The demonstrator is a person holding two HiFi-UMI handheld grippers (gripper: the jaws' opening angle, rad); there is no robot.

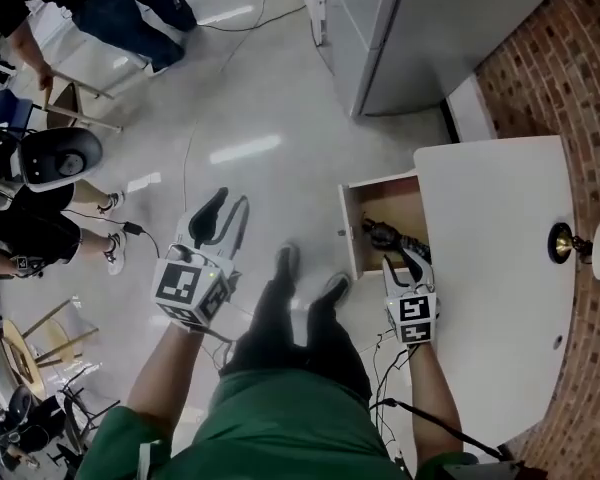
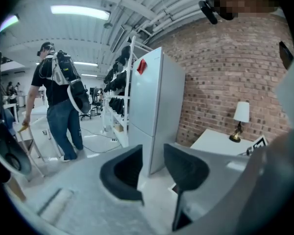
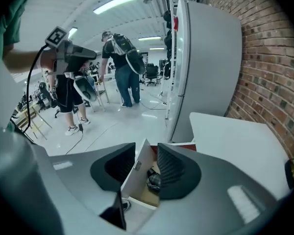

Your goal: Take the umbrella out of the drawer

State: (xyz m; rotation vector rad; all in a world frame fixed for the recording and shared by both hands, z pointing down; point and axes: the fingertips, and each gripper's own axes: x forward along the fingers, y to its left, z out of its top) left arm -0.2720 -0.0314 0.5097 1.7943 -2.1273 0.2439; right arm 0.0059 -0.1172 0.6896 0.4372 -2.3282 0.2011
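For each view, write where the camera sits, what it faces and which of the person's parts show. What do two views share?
Head view: on the head, looking down; arms, legs, left gripper, right gripper.
Left gripper view: on that gripper, facing fridge and brick wall; open jaws.
Right gripper view: likewise, facing the open drawer; open jaws.
Shared: the drawer, head and right gripper views.

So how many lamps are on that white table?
1: a small brass-stemmed lamp with a white shade stands at the white tabletop's edge by the red brick wall. The person's arm hides some tabletop.
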